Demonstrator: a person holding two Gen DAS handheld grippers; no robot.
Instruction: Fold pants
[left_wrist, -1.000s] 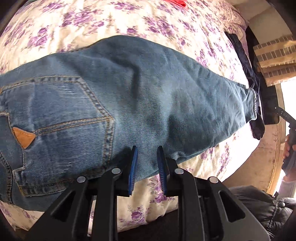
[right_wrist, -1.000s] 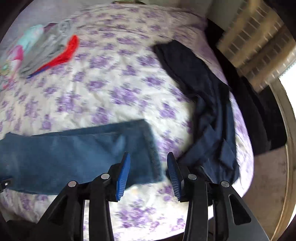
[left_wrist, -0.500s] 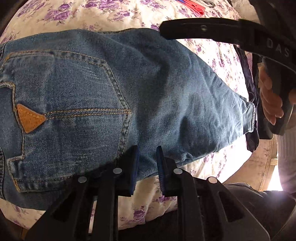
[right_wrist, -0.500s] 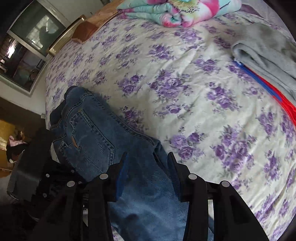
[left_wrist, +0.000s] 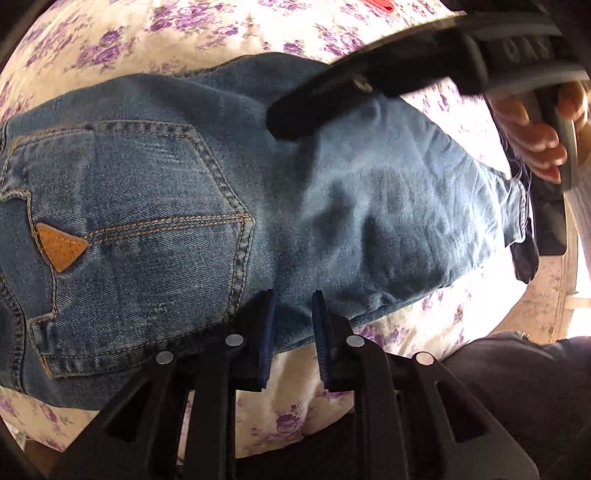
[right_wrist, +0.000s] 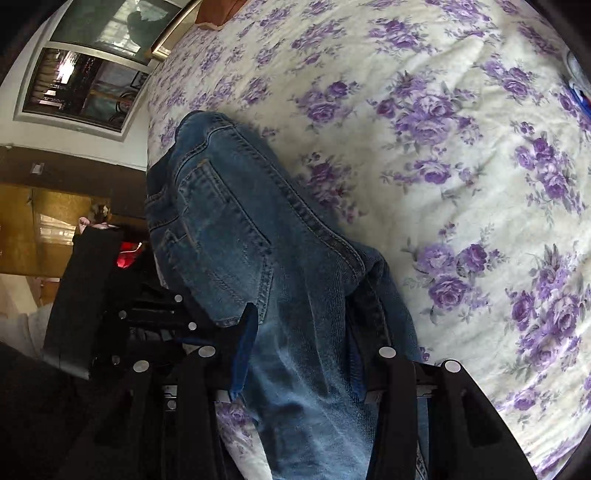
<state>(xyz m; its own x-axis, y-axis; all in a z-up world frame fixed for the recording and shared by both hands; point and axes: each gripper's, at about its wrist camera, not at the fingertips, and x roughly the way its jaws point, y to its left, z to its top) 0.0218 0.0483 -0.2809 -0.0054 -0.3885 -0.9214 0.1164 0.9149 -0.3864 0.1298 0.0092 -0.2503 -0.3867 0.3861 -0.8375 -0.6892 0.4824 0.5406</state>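
Blue jeans (left_wrist: 229, 206) lie flat on flowery bedsheet (left_wrist: 122, 40), back pocket up. Left gripper (left_wrist: 291, 332) sits at near edge of jeans, blue pads close together, pinching denim edge. Right gripper (right_wrist: 299, 354) over folded leg of jeans, denim between its pads, jaws opening. Whether pads press cloth, cannot tell. Right hand (left_wrist: 532, 144) shows far right of left gripper.

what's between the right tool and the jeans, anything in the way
Nothing visible. The right tool already has the jeans between its fingers, its jaws opening, with only denim there on the flowered bedspread. The left tool sits at the jeans' near edge, off to the side, not in the path.
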